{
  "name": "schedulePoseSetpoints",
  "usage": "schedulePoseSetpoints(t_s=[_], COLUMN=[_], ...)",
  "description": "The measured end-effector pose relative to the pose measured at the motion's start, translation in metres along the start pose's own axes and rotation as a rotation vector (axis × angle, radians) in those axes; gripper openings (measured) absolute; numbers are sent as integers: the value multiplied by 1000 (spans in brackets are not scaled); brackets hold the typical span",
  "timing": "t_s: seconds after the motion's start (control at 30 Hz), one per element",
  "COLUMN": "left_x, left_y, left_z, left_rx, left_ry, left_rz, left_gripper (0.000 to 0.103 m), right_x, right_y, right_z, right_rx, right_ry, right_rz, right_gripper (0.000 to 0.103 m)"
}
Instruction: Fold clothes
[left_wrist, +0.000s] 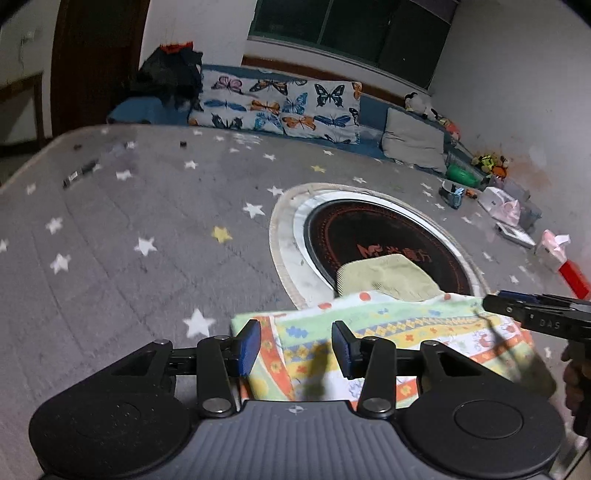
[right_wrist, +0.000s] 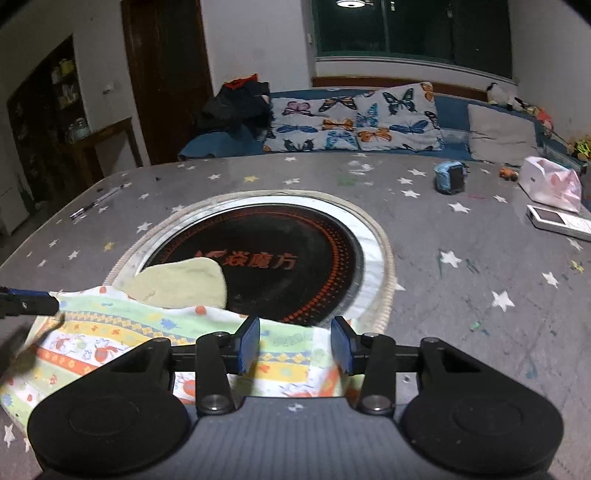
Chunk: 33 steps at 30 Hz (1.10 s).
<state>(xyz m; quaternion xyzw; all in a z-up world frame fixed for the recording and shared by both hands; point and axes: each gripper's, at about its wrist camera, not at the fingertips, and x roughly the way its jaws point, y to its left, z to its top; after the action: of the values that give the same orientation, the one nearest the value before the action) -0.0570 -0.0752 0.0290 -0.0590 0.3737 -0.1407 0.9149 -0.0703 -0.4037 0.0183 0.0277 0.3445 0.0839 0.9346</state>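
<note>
— Both grippers? 
— Left gripper (left_wrist: 295, 343) and right gripper (right_wrist: 294, 345) hover with fingers spread, grasping nothing, over the patterned cloth (left_wrist: 388, 332). 
— Where's it lying? 
— At the table's (right_wrist: 461, 277) near edge, partly over the round black inset (right_wrist: 277, 258).

I am working in dim indoor light from a ceiling lamp, which is glaring in the dark window (right_wrist: 410, 29). My claws are throwing soft shadows onto the patterned cloth (left_wrist: 388, 332). The fisheye is bending the table (right_wrist: 461, 258) edges, corners are vignetting black, and the left view is smearing slightly.
</note>
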Motion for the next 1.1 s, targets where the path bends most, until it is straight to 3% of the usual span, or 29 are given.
schedulePoseSetpoints(t_s=[0.23, 0.43, 0.57, 0.8, 1.0, 1.1], left_x=[9, 4, 2, -12, -31, -37], left_y=[4, 16, 28, 35, 36, 38], left_z=[-3, -3, -6, -6, -7, -9], left_rx=[13, -18, -56, -101, -130, -159], left_ry=[7, 16, 29, 42, 20, 11], left_rz=[27, 65, 76, 66, 71, 71], left_gripper=[45, 46, 47, 49, 69, 78], right_x=[-5, -23, -42, -66, -72, -69], right_y=[-16, 2, 35, 105, 170, 197], right_z=[-10, -6, -7, -18, -35, -46], right_rx=[67, -42, -132, -324, -527, -632], right_ry=[-11, -45, -45, -20, -2, 5], right_rz=[-1, -44, 60, 259, 403, 429], right_gripper=[33, 34, 44, 46, 50, 50])
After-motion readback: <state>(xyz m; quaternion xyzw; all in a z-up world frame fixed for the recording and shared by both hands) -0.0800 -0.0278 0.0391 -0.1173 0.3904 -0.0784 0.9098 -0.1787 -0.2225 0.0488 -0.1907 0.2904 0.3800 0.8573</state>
